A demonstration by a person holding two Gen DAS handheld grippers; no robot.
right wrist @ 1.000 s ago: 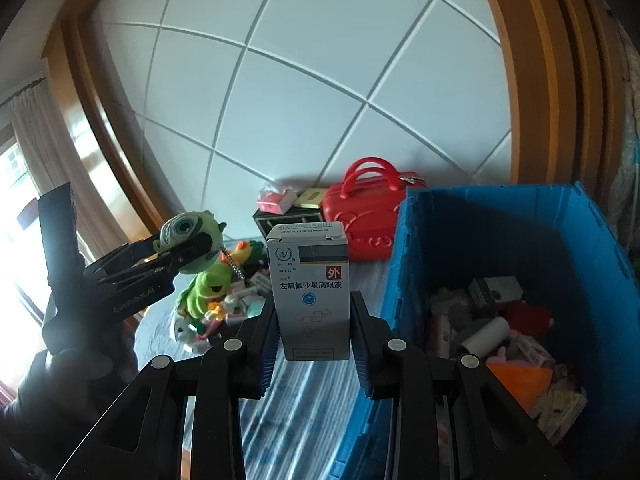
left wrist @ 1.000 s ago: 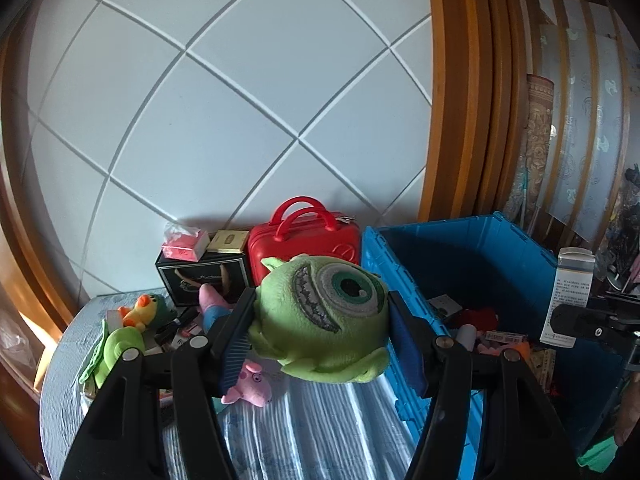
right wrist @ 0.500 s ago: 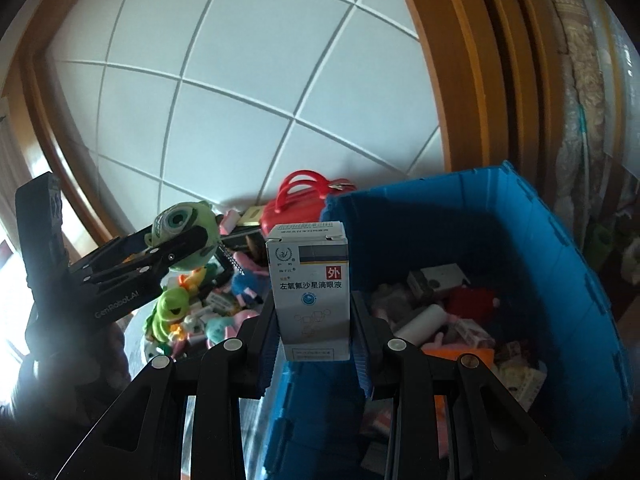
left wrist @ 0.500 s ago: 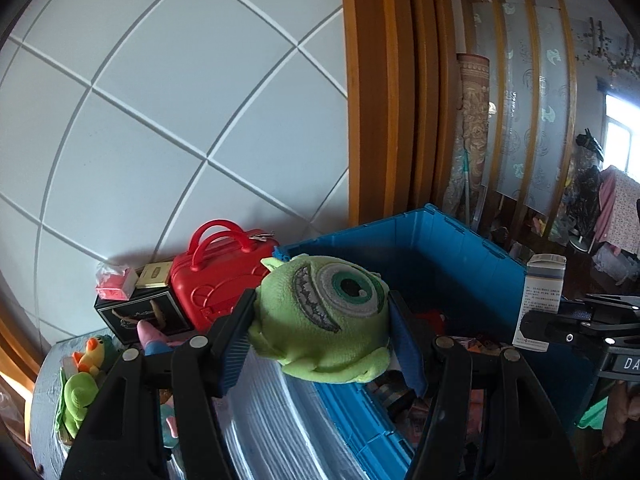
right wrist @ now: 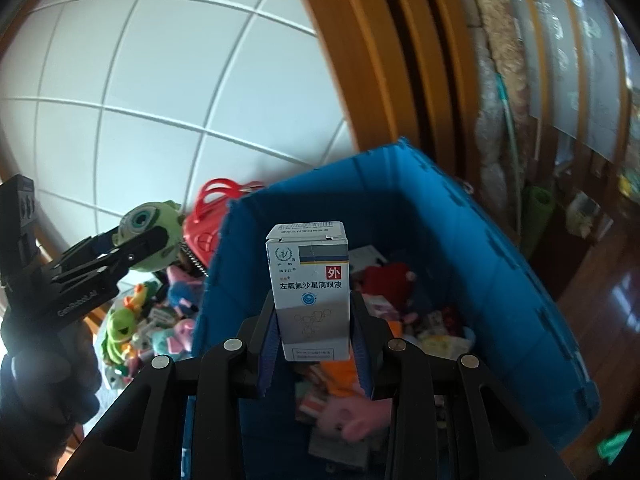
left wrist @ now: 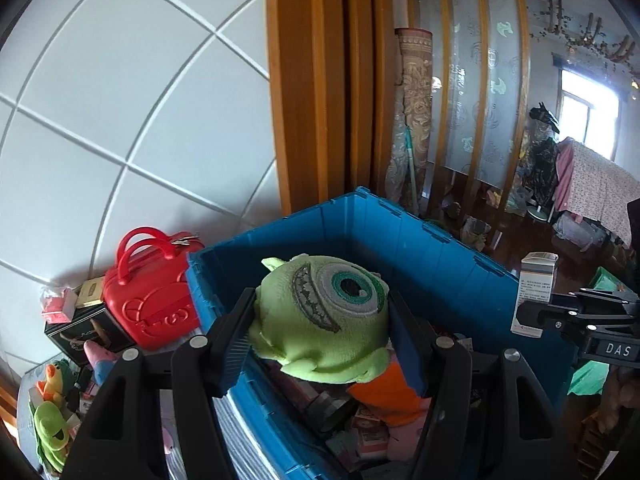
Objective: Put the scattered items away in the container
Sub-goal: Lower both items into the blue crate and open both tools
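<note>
- Here, the left gripper (left wrist: pixel 320 320) is clamped on a green one-eyed plush (left wrist: pixel 324 316), one finger pressing each side, with the eye facing the camera.
- The plush hangs above the near-left part of the blue bin (left wrist: pixel 440 248), over an orange item (left wrist: pixel 384 396) and small boxes lying inside.
- The right gripper (right wrist: pixel 312 336) is closed on a white carton (right wrist: pixel 310 292), held upright by its lower half; printed characters and a red square face the camera.
- The carton sits above the bin's (right wrist: pixel 500 264) interior, over mixed toys and packets, including a red plush (right wrist: pixel 388 276) at the far side.
- A red case (left wrist: pixel 152 300) stands just left of the bin against the tiled wall (left wrist: pixel 120 120); a black box (left wrist: pixel 86 330) stands beside it.
- Loose toys, among them a green frog (right wrist: pixel 120 328) and a pink pig (right wrist: pixel 180 332), lie on the table left of the bin.
- In the left view the carton (left wrist: pixel 536 292) appears at the right, above the bin's right wall.
</note>
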